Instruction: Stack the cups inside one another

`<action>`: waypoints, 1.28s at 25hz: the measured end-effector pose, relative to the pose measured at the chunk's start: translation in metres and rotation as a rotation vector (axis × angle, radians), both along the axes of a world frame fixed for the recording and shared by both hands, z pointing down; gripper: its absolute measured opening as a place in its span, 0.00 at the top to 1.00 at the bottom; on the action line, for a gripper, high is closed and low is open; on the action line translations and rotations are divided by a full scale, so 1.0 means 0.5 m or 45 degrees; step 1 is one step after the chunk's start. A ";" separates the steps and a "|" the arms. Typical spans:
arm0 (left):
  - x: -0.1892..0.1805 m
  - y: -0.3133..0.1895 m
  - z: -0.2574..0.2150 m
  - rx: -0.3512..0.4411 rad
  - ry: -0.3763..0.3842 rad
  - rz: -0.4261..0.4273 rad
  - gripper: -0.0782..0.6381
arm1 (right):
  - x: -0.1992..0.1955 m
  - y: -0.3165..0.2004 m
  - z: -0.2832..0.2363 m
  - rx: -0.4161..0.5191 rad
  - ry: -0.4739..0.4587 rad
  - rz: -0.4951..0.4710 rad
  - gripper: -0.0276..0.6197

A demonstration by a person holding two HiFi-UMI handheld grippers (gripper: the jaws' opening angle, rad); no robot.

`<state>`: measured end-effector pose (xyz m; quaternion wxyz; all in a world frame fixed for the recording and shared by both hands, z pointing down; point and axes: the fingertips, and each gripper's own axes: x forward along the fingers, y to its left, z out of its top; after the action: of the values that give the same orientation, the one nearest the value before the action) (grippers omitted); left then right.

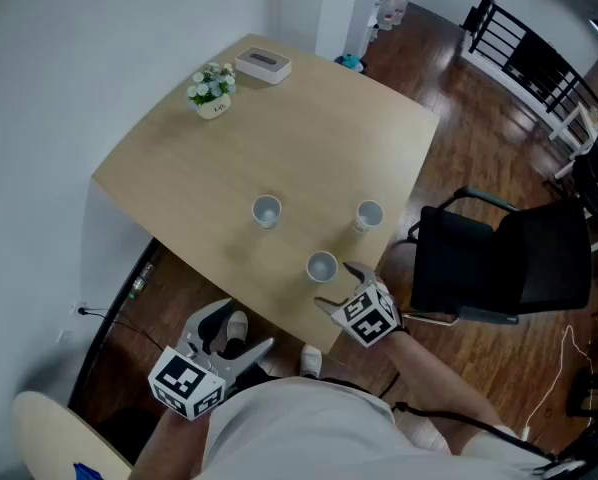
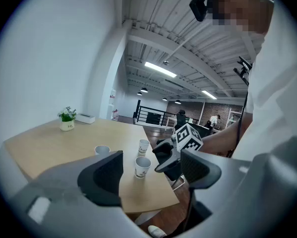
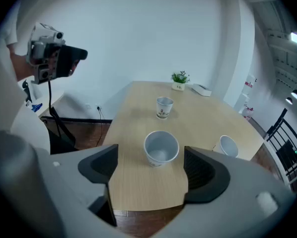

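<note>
Three white paper cups stand upright and apart on the tan table (image 1: 309,138): one left (image 1: 266,211), one right (image 1: 369,215), and one nearest the front edge (image 1: 322,266). My right gripper (image 1: 337,286) is open just in front of that nearest cup, which sits ahead of its jaws (image 3: 161,148) with nothing held. The other two cups show beyond (image 3: 164,107) and to the right (image 3: 227,146). My left gripper (image 1: 241,330) is open and empty, off the table's near edge over the floor; its view shows the cups (image 2: 142,166) and the right gripper (image 2: 163,157).
A small potted plant (image 1: 211,90) and a white tissue box (image 1: 263,65) stand at the table's far corner. A black chair (image 1: 499,258) is close to the table's right side. Wooden floor surrounds the table, with a wall on the left.
</note>
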<state>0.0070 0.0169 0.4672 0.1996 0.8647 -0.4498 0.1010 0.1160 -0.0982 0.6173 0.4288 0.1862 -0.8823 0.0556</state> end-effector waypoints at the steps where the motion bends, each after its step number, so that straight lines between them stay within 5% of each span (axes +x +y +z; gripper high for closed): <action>1: -0.015 -0.014 0.000 -0.004 -0.002 0.016 0.37 | -0.014 -0.020 0.016 -0.011 0.021 0.020 0.32; 9: -0.158 -0.122 -0.008 -0.011 -0.004 0.168 0.37 | -0.062 -0.104 0.105 -0.099 0.192 0.195 0.37; 16: -0.252 -0.194 -0.007 0.008 0.042 0.289 0.37 | -0.102 -0.140 -0.014 -0.082 0.161 0.329 0.38; 24: -0.342 -0.229 0.005 0.020 0.066 0.346 0.37 | -0.247 -0.233 -0.158 0.045 0.053 0.306 0.38; 32: -0.405 -0.228 0.009 0.024 0.091 0.302 0.37 | -0.360 -0.281 -0.130 0.072 0.064 0.237 0.38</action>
<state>-0.1953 -0.0973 0.4719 0.1941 0.9166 -0.3381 0.0886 -0.0641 -0.2385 0.5521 0.4383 0.2808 -0.8513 0.0656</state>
